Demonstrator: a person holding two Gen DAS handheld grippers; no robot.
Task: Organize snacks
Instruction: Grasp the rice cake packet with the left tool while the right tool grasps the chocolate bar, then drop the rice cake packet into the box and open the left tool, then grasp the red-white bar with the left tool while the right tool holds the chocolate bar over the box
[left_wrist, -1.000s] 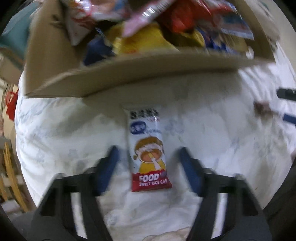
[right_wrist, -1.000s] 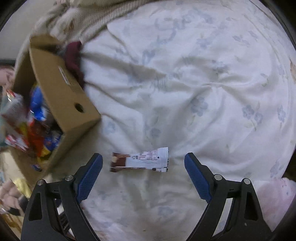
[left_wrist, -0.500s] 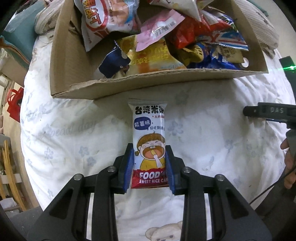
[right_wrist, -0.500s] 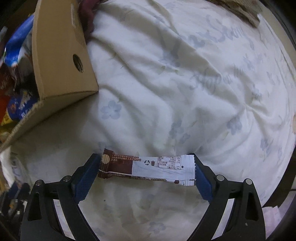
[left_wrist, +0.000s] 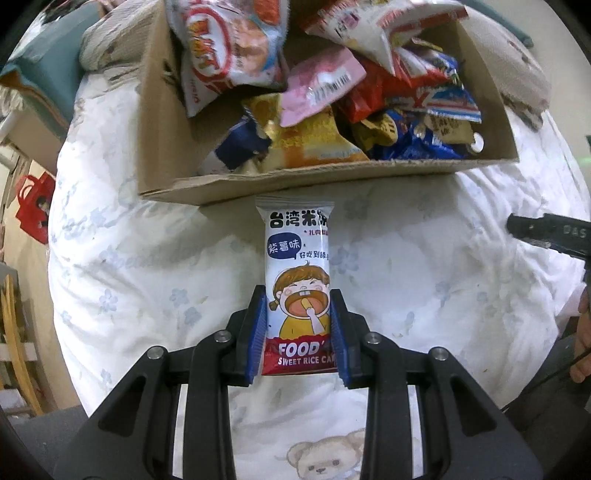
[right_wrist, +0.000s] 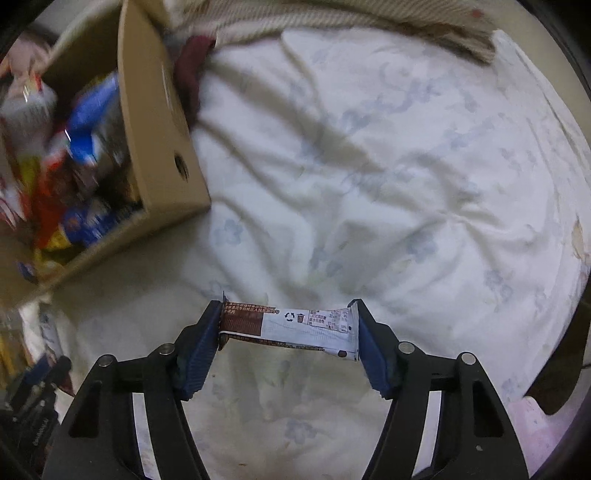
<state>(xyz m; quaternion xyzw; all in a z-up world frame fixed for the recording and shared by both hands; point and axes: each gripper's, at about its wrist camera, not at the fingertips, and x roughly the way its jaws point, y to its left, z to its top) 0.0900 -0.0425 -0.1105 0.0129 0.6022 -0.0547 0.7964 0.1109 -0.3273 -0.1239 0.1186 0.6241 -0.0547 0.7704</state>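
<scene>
My left gripper (left_wrist: 298, 332) is shut on a white rice cake packet (left_wrist: 298, 280) with a cartoon child, holding it lifted in front of the cardboard box (left_wrist: 207, 184) full of snack bags. My right gripper (right_wrist: 288, 332) is shut on a brown and white snack bar (right_wrist: 291, 326), gripped by its two ends and held above the bed sheet (right_wrist: 406, 184). The box also shows at the left of the right wrist view (right_wrist: 159, 125).
The white flowered sheet (left_wrist: 424, 277) covers the bed. A knitted blanket (right_wrist: 332, 18) lies at the far edge, with a dark red cloth (right_wrist: 190, 74) behind the box. A red bag (left_wrist: 33, 206) hangs at the left. The other gripper's body (left_wrist: 550, 236) shows at the right.
My left gripper closed on the rice cake packet and lifted it toward the box. My right gripper closed on the ends of the snack bar and raised it off the sheet.
</scene>
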